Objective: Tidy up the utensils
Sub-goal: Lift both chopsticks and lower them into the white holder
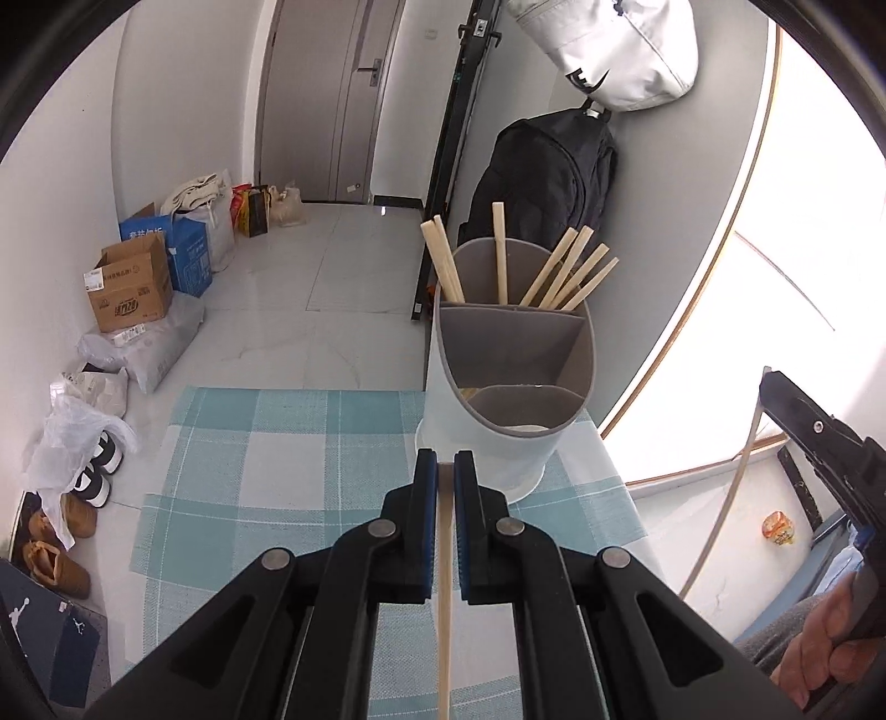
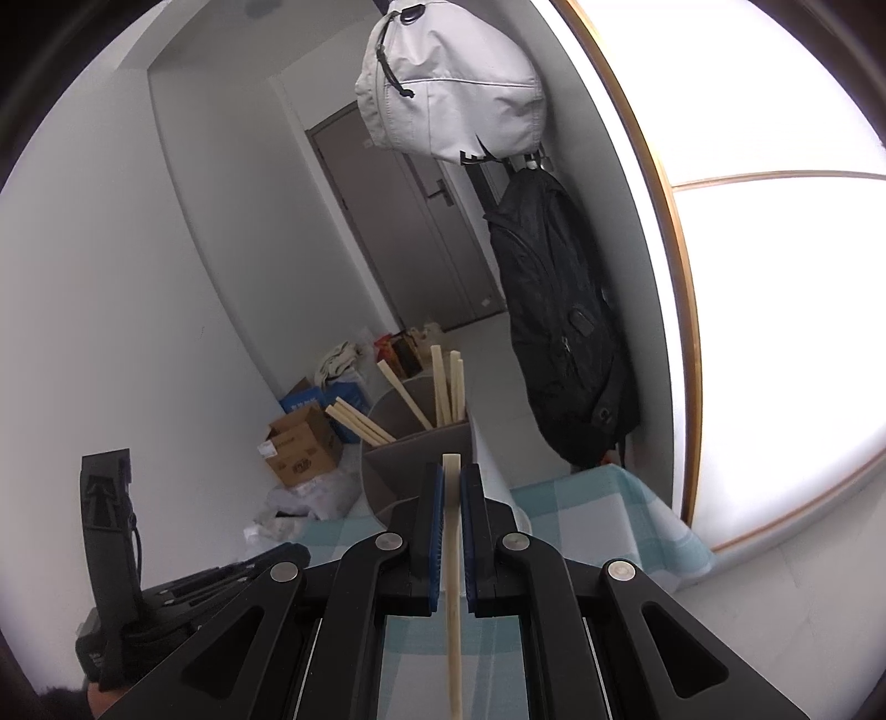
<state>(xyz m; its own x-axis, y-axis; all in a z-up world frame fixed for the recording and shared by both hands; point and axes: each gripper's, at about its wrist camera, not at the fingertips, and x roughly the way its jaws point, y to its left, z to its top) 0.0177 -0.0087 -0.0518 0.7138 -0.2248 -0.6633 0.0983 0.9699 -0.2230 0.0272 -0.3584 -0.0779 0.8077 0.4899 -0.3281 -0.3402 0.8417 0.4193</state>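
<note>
A grey divided utensil holder (image 1: 515,354) stands at the far right of a blue-checked tablecloth (image 1: 288,443); several wooden chopsticks (image 1: 570,277) stand in its back compartment. My left gripper (image 1: 444,471) is shut on a chopstick (image 1: 444,609), just in front of the holder's base. In the right wrist view my right gripper (image 2: 452,476) is shut on another chopstick (image 2: 453,554), its tip raised near the holder's (image 2: 415,465) rim. The right gripper also shows in the left wrist view (image 1: 819,437), at the right edge.
A black backpack (image 1: 548,177) and a white bag (image 1: 614,50) hang on the wall behind the holder. Boxes (image 1: 133,288), bags and shoes (image 1: 61,554) line the floor on the left. A bright window (image 1: 803,277) is on the right.
</note>
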